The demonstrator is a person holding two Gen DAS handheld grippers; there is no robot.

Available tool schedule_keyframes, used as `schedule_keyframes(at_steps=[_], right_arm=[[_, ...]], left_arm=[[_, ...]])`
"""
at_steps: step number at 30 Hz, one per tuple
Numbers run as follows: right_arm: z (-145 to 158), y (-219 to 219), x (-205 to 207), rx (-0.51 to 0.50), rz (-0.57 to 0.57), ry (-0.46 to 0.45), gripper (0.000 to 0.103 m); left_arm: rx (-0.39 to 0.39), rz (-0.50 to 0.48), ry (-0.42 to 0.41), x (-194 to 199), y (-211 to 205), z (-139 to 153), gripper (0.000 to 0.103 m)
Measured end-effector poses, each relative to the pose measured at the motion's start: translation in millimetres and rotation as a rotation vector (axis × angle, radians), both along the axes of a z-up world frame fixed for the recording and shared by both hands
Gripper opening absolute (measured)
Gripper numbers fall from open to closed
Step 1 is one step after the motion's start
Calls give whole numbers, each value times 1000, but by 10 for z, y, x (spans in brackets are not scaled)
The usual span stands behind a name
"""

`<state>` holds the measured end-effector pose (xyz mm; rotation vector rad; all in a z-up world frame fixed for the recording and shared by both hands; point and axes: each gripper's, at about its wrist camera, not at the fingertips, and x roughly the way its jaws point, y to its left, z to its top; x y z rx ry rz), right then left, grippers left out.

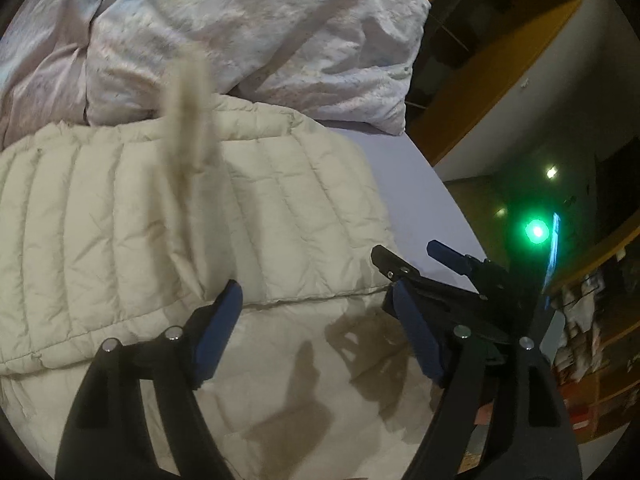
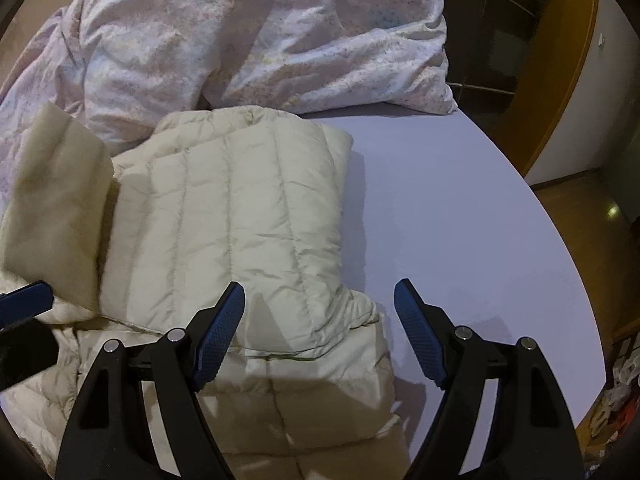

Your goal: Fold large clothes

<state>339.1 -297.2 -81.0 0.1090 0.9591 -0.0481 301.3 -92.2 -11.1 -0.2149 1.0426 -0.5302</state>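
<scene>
A cream quilted puffer jacket (image 1: pixel 120 208) lies on the bed, with a folded part (image 2: pixel 240 208) on top of its lower half. A blurred cream flap (image 1: pixel 188 112) of it stands loose in the air above the jacket, seen in the right wrist view as the same flap (image 2: pixel 56 208) at the left. My left gripper (image 1: pixel 320 312) hovers over the jacket's seam, open, with nothing between its blue pads. My right gripper (image 2: pixel 320 292) is open over the jacket's right edge and also holds nothing. The right gripper (image 1: pixel 412 256) shows in the left wrist view just beside the left one.
A crumpled white duvet (image 2: pixel 260 40) is piled at the back of the bed. Bare lavender sheet (image 2: pixel 460 220) stretches to the right of the jacket up to the bed's edge. Beyond it are wooden furniture (image 1: pixel 500 60) and a dark floor.
</scene>
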Motion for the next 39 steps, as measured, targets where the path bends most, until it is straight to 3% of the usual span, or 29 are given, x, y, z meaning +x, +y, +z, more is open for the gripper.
schedule_keyframes(at_steps=[12, 16, 20, 28, 39], right_arm=[[-24, -182, -42, 4, -46, 11, 79], [-44, -240, -65, 1, -54, 13, 79], [-9, -191, -72, 29, -41, 1, 79], [58, 226, 13, 23, 45, -13, 79], [-62, 625, 251, 18, 75, 17, 79]], left_arm=[[-156, -105, 127, 112, -422, -124, 77], [-126, -103, 104, 80, -451, -98, 78], [-73, -34, 99, 98, -261, -90, 79], [-17, 91, 110, 137, 200, -118, 79], [100, 218, 51, 123, 682, -62, 79]])
